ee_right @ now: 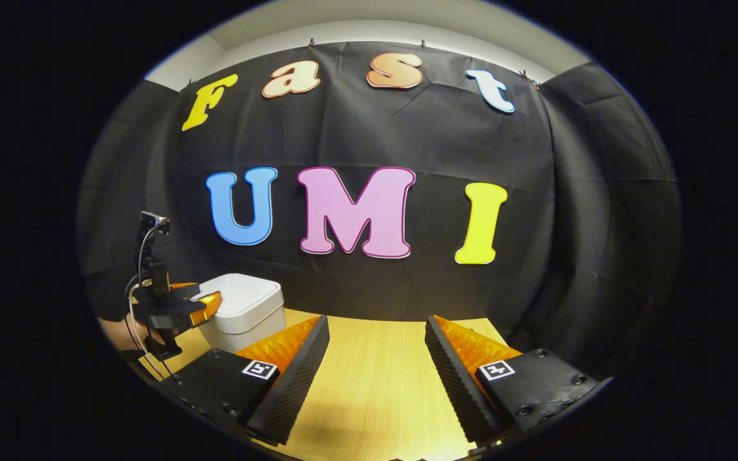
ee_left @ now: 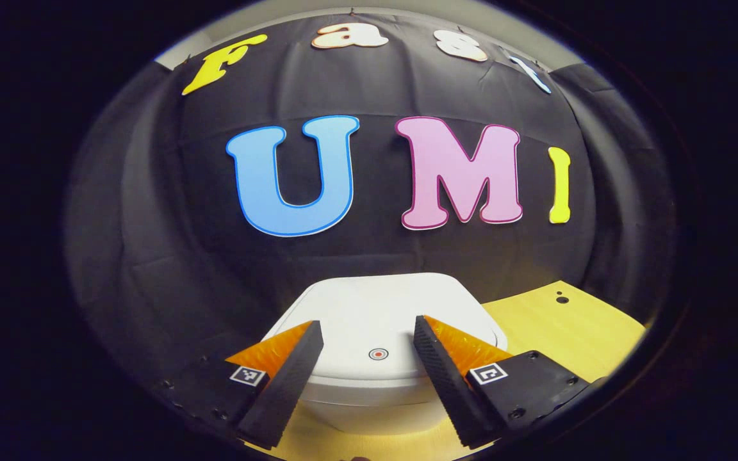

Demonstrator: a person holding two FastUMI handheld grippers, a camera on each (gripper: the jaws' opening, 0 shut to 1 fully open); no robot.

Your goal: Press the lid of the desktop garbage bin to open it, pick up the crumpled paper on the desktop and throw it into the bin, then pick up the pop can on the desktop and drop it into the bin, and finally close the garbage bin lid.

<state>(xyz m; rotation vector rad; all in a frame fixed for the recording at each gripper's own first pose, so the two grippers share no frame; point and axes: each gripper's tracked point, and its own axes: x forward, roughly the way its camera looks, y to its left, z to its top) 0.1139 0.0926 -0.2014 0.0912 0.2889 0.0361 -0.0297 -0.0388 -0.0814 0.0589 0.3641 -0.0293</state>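
In the left gripper view we see the left gripper (ee_left: pixel 369 333) poised just above the bin (ee_left: pixel 369 397), its jaws apart and holding nothing. The bin is white, with rounded corners, and stands on the table (ee_left: pixel 567 333) close against the black cloth wall. Its lid (ee_left: pixel 375 307) lies flat and closed. A small round red-and-white mark (ee_left: pixel 378 353) sits near the lid's front edge — it falls between the two fingers, roughly centred. Whether the fingertips touch the lid we cannot tell. To the right of the bin a strip of bare table shows, with two small dark holes (ee_left: pixel 562 298) near its far edge.

In the right gripper view the bin (ee_right: pixel 244 310) stands at far left, at the table's (ee_right: pixel 375 384) back corner. The left gripper (ee_right: pixel 205 307) hangs at its near left side, fingers over the lid edge, cables trailing from its body; part of the hand (ee_right: pixel 119 333) holding it shows below. The right gripper (ee_right: pixel 377 326) is well apart from the bin, to its right, low over bare table — jaws apart, nothing between them. We can make out neither paper nor can on the stretch of table visible here.
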